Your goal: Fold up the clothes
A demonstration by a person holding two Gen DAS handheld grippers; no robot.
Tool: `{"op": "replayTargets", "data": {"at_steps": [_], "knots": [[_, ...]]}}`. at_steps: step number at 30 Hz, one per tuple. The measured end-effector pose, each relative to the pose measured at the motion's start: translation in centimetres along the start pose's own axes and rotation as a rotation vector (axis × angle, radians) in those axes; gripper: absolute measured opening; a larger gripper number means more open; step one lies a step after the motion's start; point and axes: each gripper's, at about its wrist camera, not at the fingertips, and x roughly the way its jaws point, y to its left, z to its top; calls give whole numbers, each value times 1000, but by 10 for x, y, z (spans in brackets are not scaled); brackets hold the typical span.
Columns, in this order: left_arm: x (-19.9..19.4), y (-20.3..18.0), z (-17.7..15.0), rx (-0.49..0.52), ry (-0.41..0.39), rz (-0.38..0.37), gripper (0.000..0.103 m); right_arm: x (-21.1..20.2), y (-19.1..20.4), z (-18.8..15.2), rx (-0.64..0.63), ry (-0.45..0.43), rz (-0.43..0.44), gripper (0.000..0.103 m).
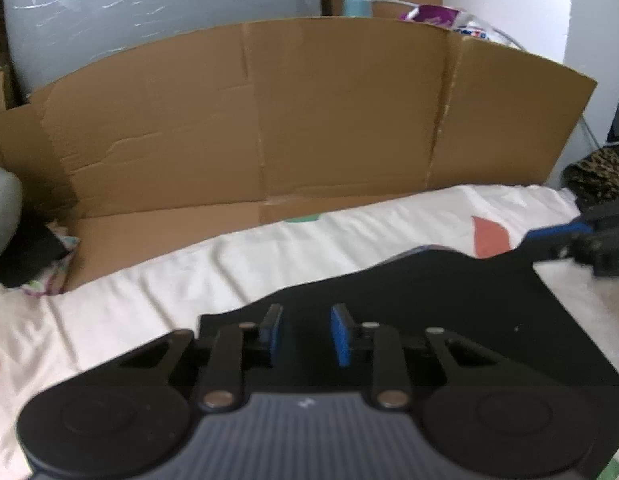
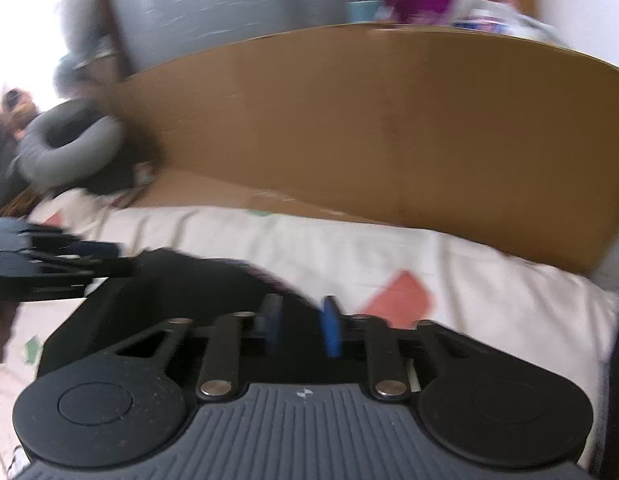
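Black garment [image 1: 449, 304] lies flat on the bed sheet [image 1: 157, 280], right under and just ahead of both grippers. Its long axis looks to run side to side between them, so each gripper sits near one end, though the garment's near part is hidden under the gripper bodies.

Left gripper [image 1: 305, 334]: jaws at a narrow gap, blue pads apart, nothing pinched btwn them; black cloth shows below the gap, can't tell if the tips touch it. Garment's far edge is just beyond the tips and rises toward the gripper's right.

Right gripper [image 2: 299, 330]: same narrow gap, nothing clamped. Here the cloth lies below and off to its left; the far edge drops away to its right, leaving bare sheet w/ a pink patch [image 2: 401, 300] ahead of the right jaw.

Judgement: both look equally near, one per side. Next fold prob needs each to come down on the edge closest to it, then carry it along the short way.

Views: left wrist view is sharp, shows the cardboard [image 1: 309, 120] wall beyond the bed and the garment's whole right corner, plus the other gripper at far right. Right wrist view is motion-blurred but shows the garment's left end and the left gripper at its left edge; also a grey neck pillow [image 2: 65, 144] well off to the left
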Motion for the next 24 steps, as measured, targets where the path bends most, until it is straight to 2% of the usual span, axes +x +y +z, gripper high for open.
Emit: {"op": "replayTargets", "data": {"at_steps": [3, 7, 13, 17, 24], "knots": [[6, -6, -4, 9, 1, -16, 19, 9, 19, 0, -34, 14, 50, 20], [16, -9, -8, 1, 14, -15, 17, 26, 37, -4, -69, 51, 91, 14], [30, -7, -13, -26, 33, -12, 17, 49, 43, -4, -72, 76, 72, 13], [34, -6, -13, -41, 35, -7, 17, 57, 48, 0, -92, 51, 61, 13], [43, -1, -8, -81, 48, -13, 19, 72, 49, 5, -100, 58, 36, 12]]}}
